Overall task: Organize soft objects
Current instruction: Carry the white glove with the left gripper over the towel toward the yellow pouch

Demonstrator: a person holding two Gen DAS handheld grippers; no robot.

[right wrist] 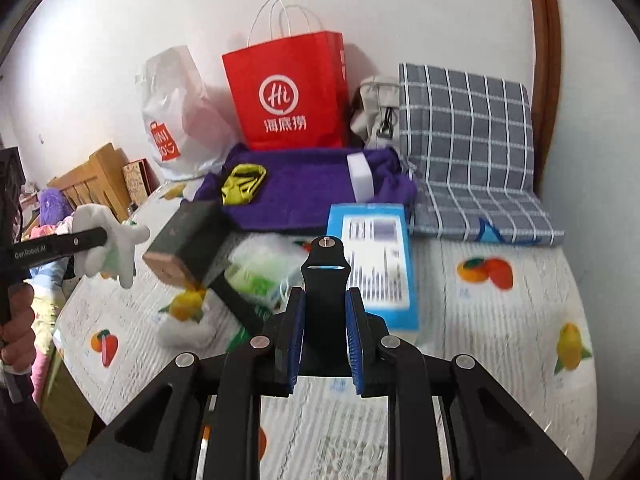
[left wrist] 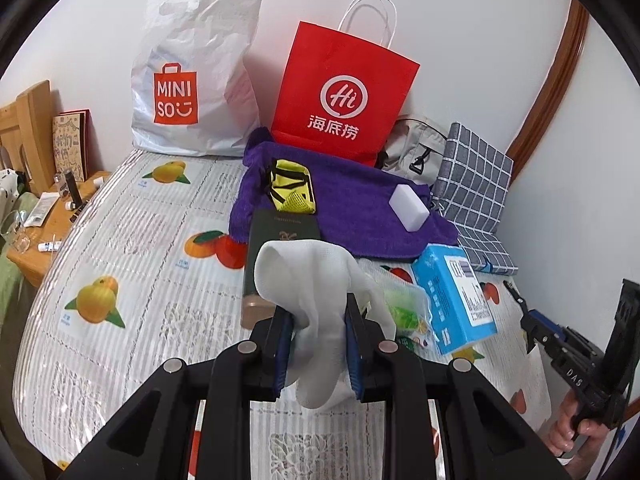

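Note:
My left gripper [left wrist: 318,344] is shut on a white glove [left wrist: 312,300] and holds it above the fruit-print bed; the glove also shows at the left of the right wrist view [right wrist: 106,246]. My right gripper [right wrist: 325,328] is shut on a black watch strap [right wrist: 325,280] that stands up between its fingers. A purple towel [left wrist: 352,208] lies at the back with a yellow-green mesh pouch [left wrist: 292,190] and a white sponge block [left wrist: 409,208] on it. A second white glove [right wrist: 184,330] lies on the bed.
A red paper bag [left wrist: 344,92] and a white MINISO bag [left wrist: 196,72] stand against the wall. A dark green box [left wrist: 272,268], a blue box [left wrist: 454,300], a green plastic packet [left wrist: 406,304], a checked pillow [left wrist: 472,184] and a grey bag [left wrist: 416,148] lie around.

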